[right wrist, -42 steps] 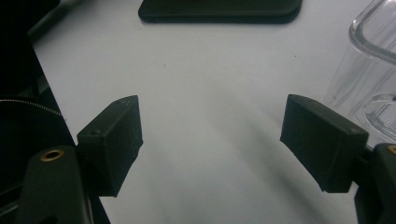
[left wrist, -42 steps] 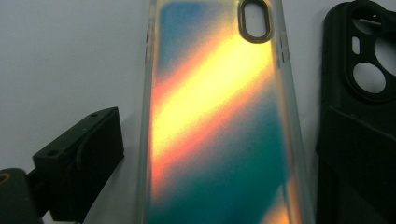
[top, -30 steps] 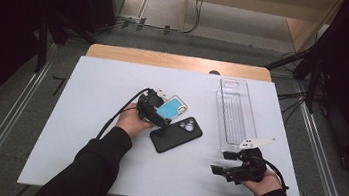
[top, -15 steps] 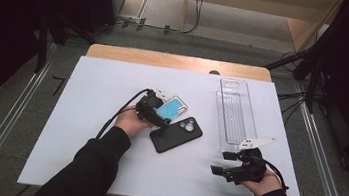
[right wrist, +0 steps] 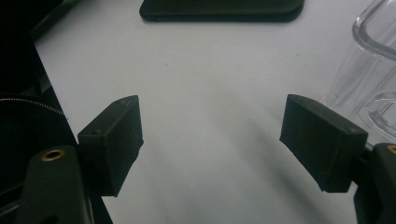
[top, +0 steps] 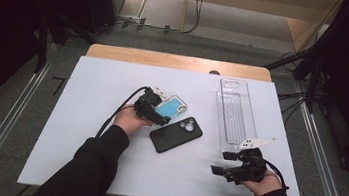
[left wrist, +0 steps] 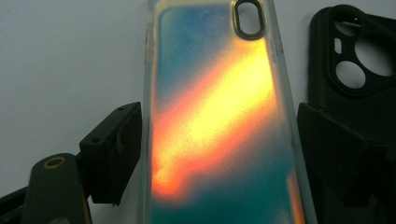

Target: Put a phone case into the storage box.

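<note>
Two phone cases lie on the white tabletop (top: 84, 117), beside one long clear plastic tray (top: 233, 113) and two hand-held tools. The first is a clear-rimmed phone case with a teal back crossed by an orange-yellow glow (left wrist: 215, 116), flat near the middle of the tabletop with its oval camera cut-out at the far end. The second is a matte black phone case with round camera holes (top: 176, 134), lying just beside it on the near right. The left tool (top: 156, 114) straddles the teal case: its jaws have just been closing and now sit tight against both long edges, gripping it. The right tool (top: 220, 162) rests well apart near the front right corner, just beside the tray's near end, its jaws spread wide with bare tabletop between them.
</note>
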`<action>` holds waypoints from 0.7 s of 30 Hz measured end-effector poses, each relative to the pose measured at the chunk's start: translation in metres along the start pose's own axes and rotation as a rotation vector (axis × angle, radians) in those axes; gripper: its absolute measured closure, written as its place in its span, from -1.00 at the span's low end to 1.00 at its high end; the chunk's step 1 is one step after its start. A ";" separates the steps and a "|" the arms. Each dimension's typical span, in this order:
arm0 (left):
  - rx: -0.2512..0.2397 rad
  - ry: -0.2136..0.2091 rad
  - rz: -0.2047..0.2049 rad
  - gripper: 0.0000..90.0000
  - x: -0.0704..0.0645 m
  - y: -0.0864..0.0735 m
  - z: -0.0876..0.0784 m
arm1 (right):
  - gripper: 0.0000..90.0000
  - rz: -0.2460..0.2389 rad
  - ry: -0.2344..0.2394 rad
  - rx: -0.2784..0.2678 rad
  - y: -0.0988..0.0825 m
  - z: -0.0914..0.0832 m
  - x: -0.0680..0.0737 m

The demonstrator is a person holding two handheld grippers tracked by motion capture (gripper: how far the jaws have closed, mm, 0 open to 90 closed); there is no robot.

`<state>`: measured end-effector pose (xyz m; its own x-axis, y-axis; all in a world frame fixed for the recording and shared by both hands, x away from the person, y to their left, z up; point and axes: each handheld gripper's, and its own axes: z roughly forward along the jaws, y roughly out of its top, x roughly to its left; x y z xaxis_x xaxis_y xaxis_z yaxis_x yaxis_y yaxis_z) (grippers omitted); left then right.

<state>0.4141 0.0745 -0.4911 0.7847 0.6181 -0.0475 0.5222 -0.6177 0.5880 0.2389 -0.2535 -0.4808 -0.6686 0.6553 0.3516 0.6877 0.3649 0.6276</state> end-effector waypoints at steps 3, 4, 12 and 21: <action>-0.021 -0.005 -0.008 -0.62 0.001 0.003 -0.008 | -0.57 -0.003 0.001 -0.002 0.000 0.000 0.000; -0.028 -0.009 -0.012 -0.62 0.002 0.004 -0.011 | -0.57 -0.003 0.001 -0.002 0.000 0.000 0.000; -0.076 -0.049 -0.047 -0.62 0.001 0.009 -0.036 | -0.57 -0.007 -0.001 -0.005 0.000 0.000 0.001; -0.089 -0.092 -0.067 -0.62 -0.007 0.006 -0.053 | -0.57 0.003 0.001 -0.011 0.001 0.000 0.001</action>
<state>0.3943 0.0925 -0.4447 0.7783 0.6069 -0.1607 0.5461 -0.5282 0.6502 0.2388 -0.2524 -0.4794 -0.6668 0.6559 0.3538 0.6864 0.3558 0.6342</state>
